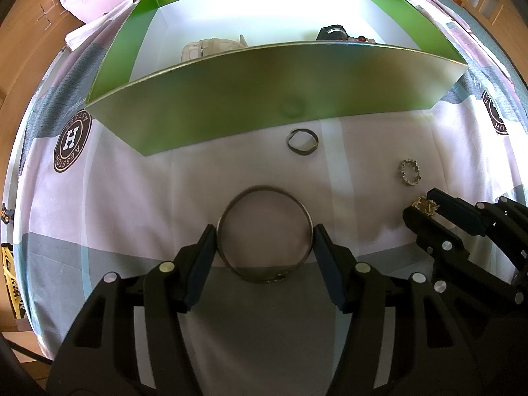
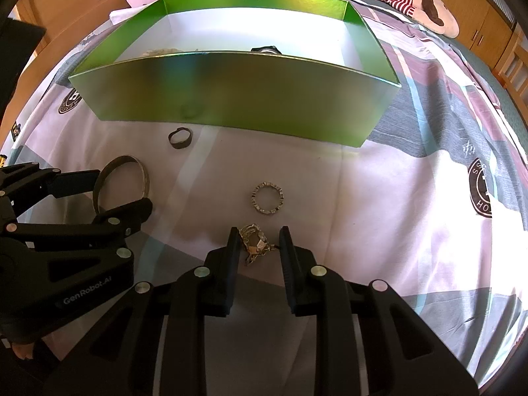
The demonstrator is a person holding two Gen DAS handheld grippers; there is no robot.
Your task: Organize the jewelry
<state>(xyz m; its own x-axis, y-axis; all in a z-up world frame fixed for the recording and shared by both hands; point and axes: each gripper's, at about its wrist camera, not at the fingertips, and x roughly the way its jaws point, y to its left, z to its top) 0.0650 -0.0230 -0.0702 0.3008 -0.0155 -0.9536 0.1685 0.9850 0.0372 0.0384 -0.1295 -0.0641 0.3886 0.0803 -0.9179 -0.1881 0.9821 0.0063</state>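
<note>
Two hand-held grippers are working low over the bed (image 2: 379, 198), each straddling one piece of jewelry. Nearest in the left wrist view, the left hand-held gripper (image 1: 265, 236) is bracketing the bangle (image 1: 264, 231): its fingers are standing apart at the width of the hoop, their pads (image 1: 206, 247) sitting at or just beside the outer rim on either side, and whether they are already pinching it I cannot tell. That bangle is looking like a thin, stiff metal hoop, light and smooth, so it is likely to slip or spring sideways if squeezed off-centre; taking it across its widest line, as the fingers are now placed, seems the sound hold.

Beside it, the right hand-held gripper (image 2: 258, 242) is standing partly apart around the crumpled gold ornament (image 2: 254, 242), which is lying nearer the left finger, with a clear gap on the other side. This piece is appearing small, irregular and probably delicate, with loose bits trailing, so a gentle closing on its bulkier middle should serve best.

Farther out, the studded ring (image 2: 267, 197) is lying flat on the sheet, and beyond it the dark ring (image 2: 180, 138) is resting near the front wall of the green box (image 2: 231, 99). Both are tiny, hard and likely to sink into the soft bedding. Inside the box, a few items are partly showing over the wall.
</note>
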